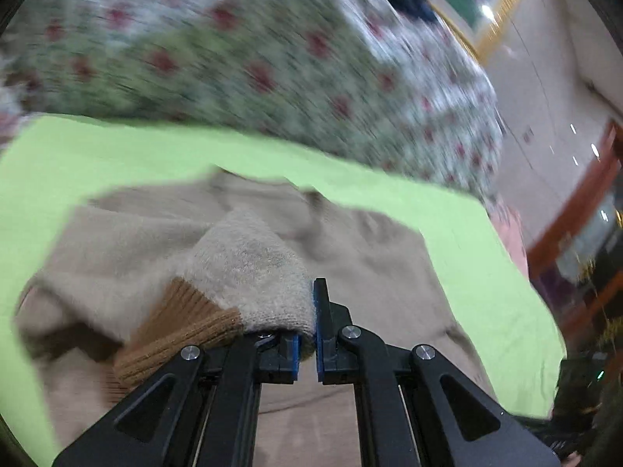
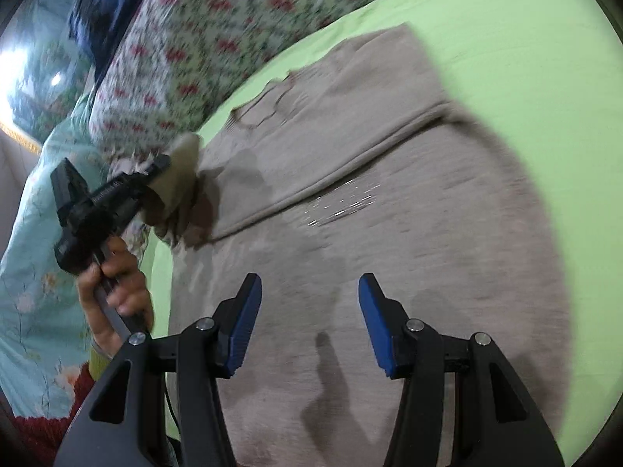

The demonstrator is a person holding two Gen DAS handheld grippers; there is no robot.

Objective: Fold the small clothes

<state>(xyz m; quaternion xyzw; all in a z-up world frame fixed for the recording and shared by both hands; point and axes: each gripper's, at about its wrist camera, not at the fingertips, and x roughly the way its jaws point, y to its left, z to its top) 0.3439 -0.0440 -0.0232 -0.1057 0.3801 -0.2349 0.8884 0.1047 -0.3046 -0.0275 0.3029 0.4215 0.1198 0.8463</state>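
Note:
A beige knit sweater [image 2: 389,233] lies spread on a light green sheet [image 2: 525,58], one sleeve folded across its body. My left gripper [image 1: 307,327] is shut on the other sleeve [image 1: 249,268], near its brown ribbed cuff [image 1: 179,334], and holds it lifted over the sweater's body [image 1: 373,272]. In the right wrist view the left gripper [image 2: 163,163] shows at the sweater's left edge with the sleeve end [image 2: 183,179] in it, and a hand [image 2: 113,284] grips its handle. My right gripper [image 2: 309,292] hovers open above the sweater's lower part, nothing between its blue pads.
A floral quilt [image 1: 233,58] is bunched beyond the green sheet [image 1: 97,155], with a dark blue cloth [image 2: 105,4] on it. A pale blue flowered blanket [image 2: 35,257] lies at the left. A tiled floor [image 1: 545,97] and wooden furniture [image 1: 576,214] are off the bed's right side.

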